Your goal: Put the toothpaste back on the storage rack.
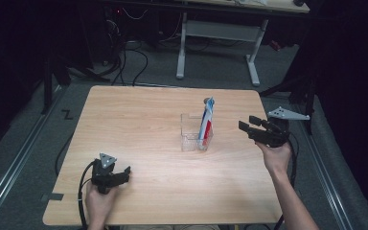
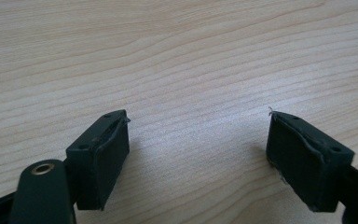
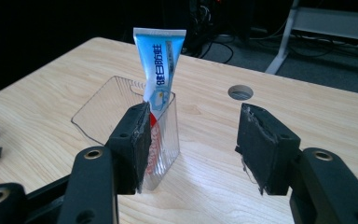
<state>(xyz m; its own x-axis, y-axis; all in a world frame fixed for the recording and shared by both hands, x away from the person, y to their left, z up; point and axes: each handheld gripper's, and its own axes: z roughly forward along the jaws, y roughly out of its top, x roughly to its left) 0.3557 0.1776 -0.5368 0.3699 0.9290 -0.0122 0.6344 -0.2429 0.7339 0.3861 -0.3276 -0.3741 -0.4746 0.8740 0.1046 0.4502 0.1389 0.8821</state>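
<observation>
Upright in a clear plastic holder (image 1: 194, 134), the toothpaste tube (image 1: 206, 122) stands right of the table's (image 1: 139, 115) middle, leaning against the holder's right-hand wall with its crimped end up. The right gripper (image 1: 247, 123) hovers just beside the holder, toward the table's right edge, its jaws spread wide with nothing between them and clear of the tube. Near the front left corner, the left gripper (image 1: 124, 171) rests low over bare wood, its jaws likewise apart and empty.
</observation>
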